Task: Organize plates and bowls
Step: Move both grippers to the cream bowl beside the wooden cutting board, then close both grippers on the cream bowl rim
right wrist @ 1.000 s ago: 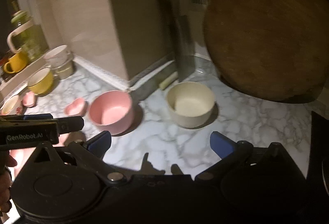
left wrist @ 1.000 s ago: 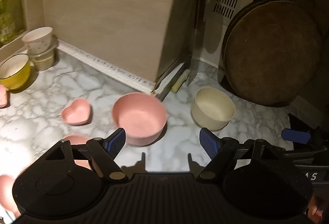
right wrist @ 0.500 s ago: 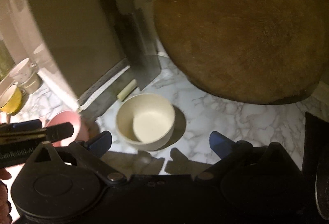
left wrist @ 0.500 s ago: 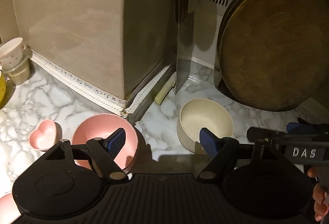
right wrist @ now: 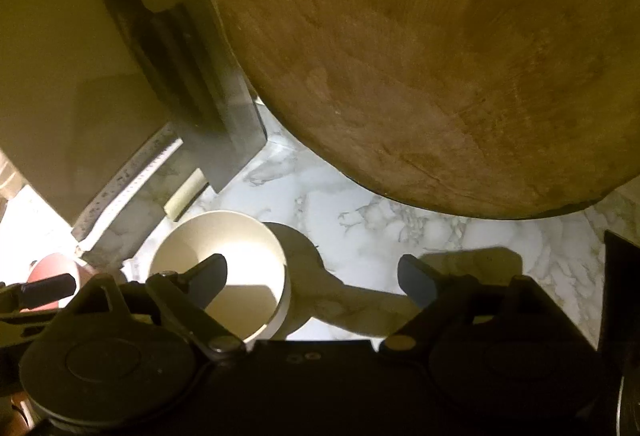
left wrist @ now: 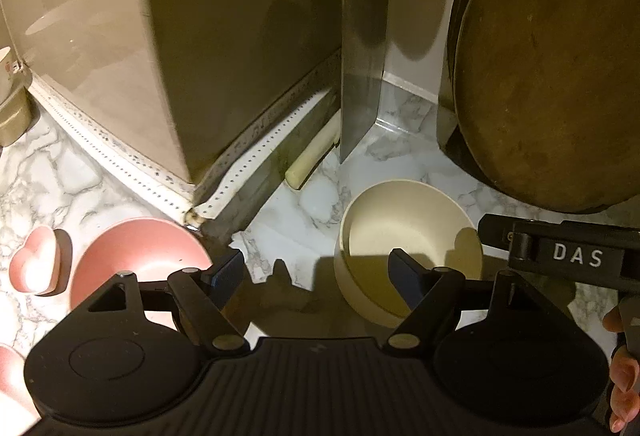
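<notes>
A cream bowl (left wrist: 408,248) stands upright on the marble counter (left wrist: 304,203), with a pink bowl (left wrist: 136,252) to its left. My left gripper (left wrist: 316,272) is open over the counter between the two bowls, its right finger above the cream bowl's near rim. In the right wrist view the cream bowl (right wrist: 220,260) sits low on the left. My right gripper (right wrist: 314,276) is open and its jaws are closing. Its left finger hangs over the bowl's inside, and the bowl's right wall lies between the fingers, untouched.
A big round wooden board (right wrist: 420,55) leans against the wall just behind the cream bowl. A cleaver (left wrist: 362,75) stands upright beside a beige wall corner (left wrist: 224,35). A pink heart dish (left wrist: 36,268) lies left of the pink bowl.
Both grippers have moved right and down towards the cream bowl, which now looks larger and nearer. The pink bowl has slid to the left of both views. The right jaws have narrowed a little.
</notes>
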The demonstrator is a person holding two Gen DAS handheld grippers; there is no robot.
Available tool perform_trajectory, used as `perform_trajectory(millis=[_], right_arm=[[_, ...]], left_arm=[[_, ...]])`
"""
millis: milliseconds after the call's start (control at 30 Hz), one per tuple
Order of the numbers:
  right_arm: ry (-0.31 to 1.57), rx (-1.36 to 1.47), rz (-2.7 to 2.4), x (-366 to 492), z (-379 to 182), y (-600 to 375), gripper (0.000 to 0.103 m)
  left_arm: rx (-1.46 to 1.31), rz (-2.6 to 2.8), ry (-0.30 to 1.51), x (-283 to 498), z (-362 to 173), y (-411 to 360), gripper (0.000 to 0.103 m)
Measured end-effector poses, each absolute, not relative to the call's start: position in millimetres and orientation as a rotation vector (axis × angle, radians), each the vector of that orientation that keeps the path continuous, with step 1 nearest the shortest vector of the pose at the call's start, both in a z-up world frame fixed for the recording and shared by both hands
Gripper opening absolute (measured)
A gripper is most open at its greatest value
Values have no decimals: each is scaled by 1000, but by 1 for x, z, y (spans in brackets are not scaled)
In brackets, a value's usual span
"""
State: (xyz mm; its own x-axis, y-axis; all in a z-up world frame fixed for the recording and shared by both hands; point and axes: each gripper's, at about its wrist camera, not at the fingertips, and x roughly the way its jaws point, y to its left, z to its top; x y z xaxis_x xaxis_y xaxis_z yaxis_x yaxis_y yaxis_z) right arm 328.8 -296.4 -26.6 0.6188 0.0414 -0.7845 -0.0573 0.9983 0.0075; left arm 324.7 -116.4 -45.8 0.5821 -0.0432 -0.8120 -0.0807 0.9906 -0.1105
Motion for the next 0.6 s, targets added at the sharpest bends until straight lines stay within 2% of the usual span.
perform_trajectory(millis=[200,467,600], right_arm=[[946,-20,50,346,-44,-297,78],[1000,-24,74,355,-63,-292,51],[1009,-16,85,356,-68,-291,44]], left_arm=[[-125,25,980,336,-64,-125,79],[-117,44,991,343,-80,-129,78],[-161,33,999,346,-87,-127,66]])
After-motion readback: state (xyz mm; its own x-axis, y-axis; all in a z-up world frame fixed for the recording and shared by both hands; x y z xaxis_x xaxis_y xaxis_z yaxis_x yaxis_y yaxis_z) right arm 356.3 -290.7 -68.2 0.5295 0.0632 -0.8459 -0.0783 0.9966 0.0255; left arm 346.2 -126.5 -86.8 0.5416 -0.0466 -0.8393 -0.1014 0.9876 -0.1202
